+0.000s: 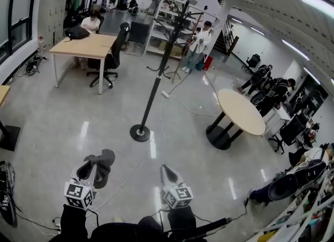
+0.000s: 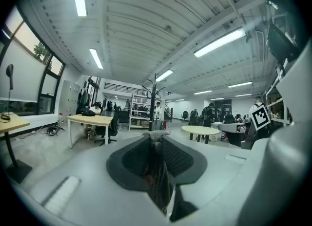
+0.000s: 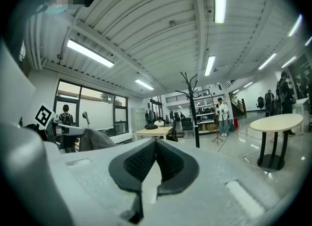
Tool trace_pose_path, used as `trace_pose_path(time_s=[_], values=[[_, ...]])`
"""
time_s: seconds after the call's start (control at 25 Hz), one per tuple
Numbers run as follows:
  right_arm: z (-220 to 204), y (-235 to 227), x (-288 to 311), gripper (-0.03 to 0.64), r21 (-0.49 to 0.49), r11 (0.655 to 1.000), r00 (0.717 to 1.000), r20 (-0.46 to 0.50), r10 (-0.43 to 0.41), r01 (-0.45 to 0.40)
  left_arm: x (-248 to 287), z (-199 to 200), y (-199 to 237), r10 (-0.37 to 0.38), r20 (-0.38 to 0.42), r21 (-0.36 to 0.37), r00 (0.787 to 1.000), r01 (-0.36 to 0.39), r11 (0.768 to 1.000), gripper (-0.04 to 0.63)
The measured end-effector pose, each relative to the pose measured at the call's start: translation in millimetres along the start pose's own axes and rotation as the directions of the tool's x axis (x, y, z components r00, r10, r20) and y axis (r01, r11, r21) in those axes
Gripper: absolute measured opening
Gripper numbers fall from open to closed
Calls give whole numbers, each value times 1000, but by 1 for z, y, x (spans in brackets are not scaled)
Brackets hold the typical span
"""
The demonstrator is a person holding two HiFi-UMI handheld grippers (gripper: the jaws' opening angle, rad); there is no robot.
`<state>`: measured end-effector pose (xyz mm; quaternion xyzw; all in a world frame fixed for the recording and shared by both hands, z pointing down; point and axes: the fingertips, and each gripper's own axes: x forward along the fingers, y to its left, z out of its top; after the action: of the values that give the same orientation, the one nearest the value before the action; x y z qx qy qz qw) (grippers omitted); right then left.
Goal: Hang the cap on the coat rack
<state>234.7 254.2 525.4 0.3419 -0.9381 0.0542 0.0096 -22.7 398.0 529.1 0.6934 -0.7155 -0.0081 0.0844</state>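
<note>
The floor [image 1: 62, 131] stretches wide and glossy. A desk [image 1: 86, 46] stands far left and a round table [image 1: 240, 111] to the right. The rack [image 1: 156, 74] stands upright between them on its round base, ahead of both grippers. The left gripper [image 1: 90, 172] is level, its jaws clamped on the grey cap [image 1: 103, 164], whose cloth is pinched between the pads [image 2: 175, 159], well apart from the rack. The right gripper [image 1: 168, 174] is just beside it, level, jaws together with nothing in them.
</note>
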Motion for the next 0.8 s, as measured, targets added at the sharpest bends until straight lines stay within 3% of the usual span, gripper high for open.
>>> trace_pose_path(time_s=[0.4,0.8], values=[[-9,-5,19,2,-15,1000,1000,-25,-9,9,22,-7,8,-19,1,-15,1000,19,1000,78],[-14,-30,89,2,11,1000,999,-38,6,-6,82,4,35,-8,4,-3,1000,8,1000,78]])
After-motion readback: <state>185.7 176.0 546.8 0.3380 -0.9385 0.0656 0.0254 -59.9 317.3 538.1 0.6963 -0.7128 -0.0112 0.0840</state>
